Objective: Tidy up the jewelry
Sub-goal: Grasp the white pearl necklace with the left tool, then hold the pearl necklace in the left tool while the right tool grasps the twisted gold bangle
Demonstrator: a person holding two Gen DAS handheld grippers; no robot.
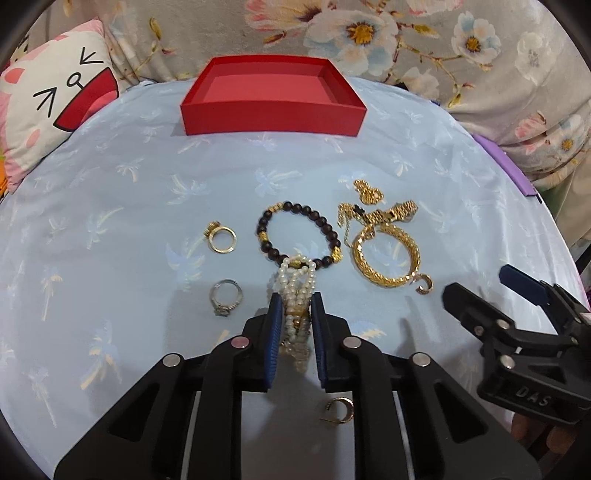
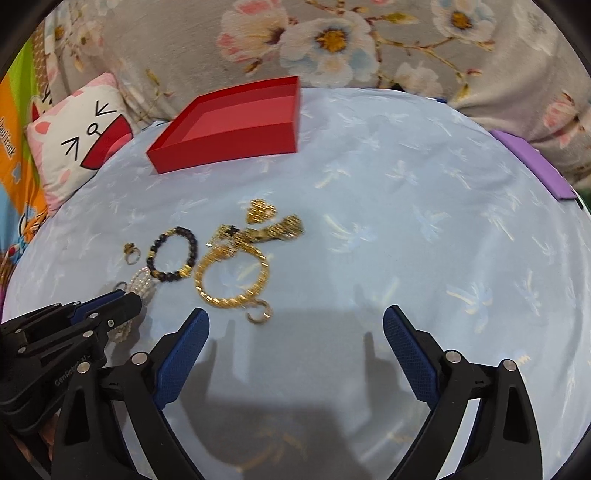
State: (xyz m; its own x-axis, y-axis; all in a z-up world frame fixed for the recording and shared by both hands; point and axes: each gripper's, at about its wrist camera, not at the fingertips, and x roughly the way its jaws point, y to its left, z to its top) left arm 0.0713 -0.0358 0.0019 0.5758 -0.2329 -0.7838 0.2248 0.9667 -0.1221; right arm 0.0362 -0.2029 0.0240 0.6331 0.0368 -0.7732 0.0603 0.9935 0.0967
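Note:
My left gripper (image 1: 295,301) is shut on a white pearl bracelet (image 1: 295,284), which lies on the light blue cloth (image 1: 129,206). Beyond it lie a dark bead bracelet (image 1: 297,234), a gold bangle (image 1: 386,254) and a gold chain pile (image 1: 384,210). A gold ring (image 1: 221,238) and a silver ring (image 1: 225,297) lie to the left. One gold hoop earring (image 1: 423,284) lies by the bangle, another (image 1: 338,408) under my fingers. The empty red box (image 1: 273,114) stands at the back. My right gripper (image 2: 295,325) is open and empty, just short of the bangle (image 2: 232,277) and earring (image 2: 260,312).
A cat-face pillow (image 1: 55,107) lies at the back left and a floral blanket (image 1: 406,33) runs behind the cloth. A purple edge (image 2: 532,166) sits at the right. The right gripper also shows in the left wrist view (image 1: 517,306).

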